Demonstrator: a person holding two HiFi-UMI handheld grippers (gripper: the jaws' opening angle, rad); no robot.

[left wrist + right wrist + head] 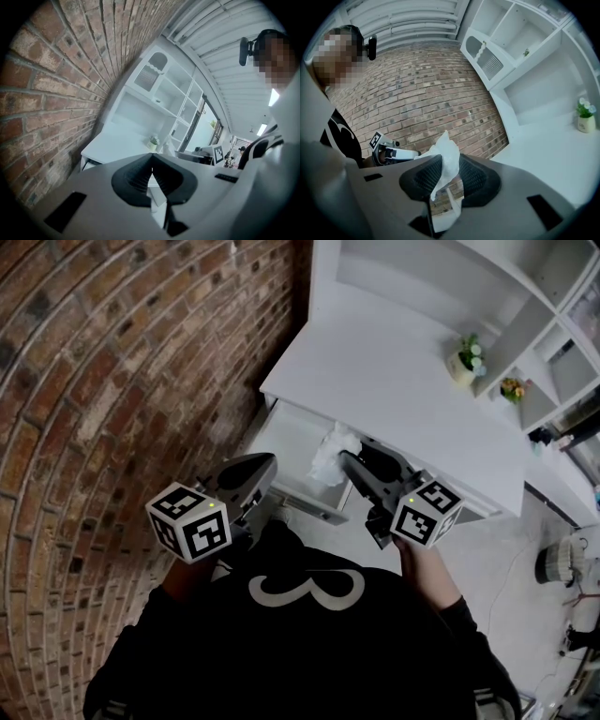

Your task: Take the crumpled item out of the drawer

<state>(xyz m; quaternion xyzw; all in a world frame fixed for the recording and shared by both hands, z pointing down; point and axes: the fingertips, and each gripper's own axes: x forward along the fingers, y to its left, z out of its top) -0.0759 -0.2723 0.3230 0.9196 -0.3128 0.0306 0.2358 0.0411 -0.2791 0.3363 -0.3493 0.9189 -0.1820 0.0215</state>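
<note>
I have the right tongs (447,174) pinching a crumpled white sheet of thin, tissue-like paper (446,154). Its creased, pointed upper end stands up past the tips, and a narrower tail hangs down between the 2 black ribbed pads (423,176), which press on it from both sides. The tongs' shell around the pads is smooth grey plastic.

From the head view, the paper (333,448) is a puffy, wrinkled wad at the tip of the right tongs (348,461), over the right part of the open white drawer (284,440), a shallow, flat-walled box pulled out from under the smooth white bench (394,371). I cannot tell whether the wad touches the drawer floor.

The left tongs (151,165) are pressed together at the tips with nothing between them, the same black ribbed pads meeting in a narrow V. In the head view they (260,470) hang just left of the paper, over the drawer's near left corner, apart from it.

A rough red-brown brick wall (112,381) runs along the left. On the bench stands a small green plant in a rounded cream pot (465,359), beside a white boxy shelf unit (525,329).
</note>
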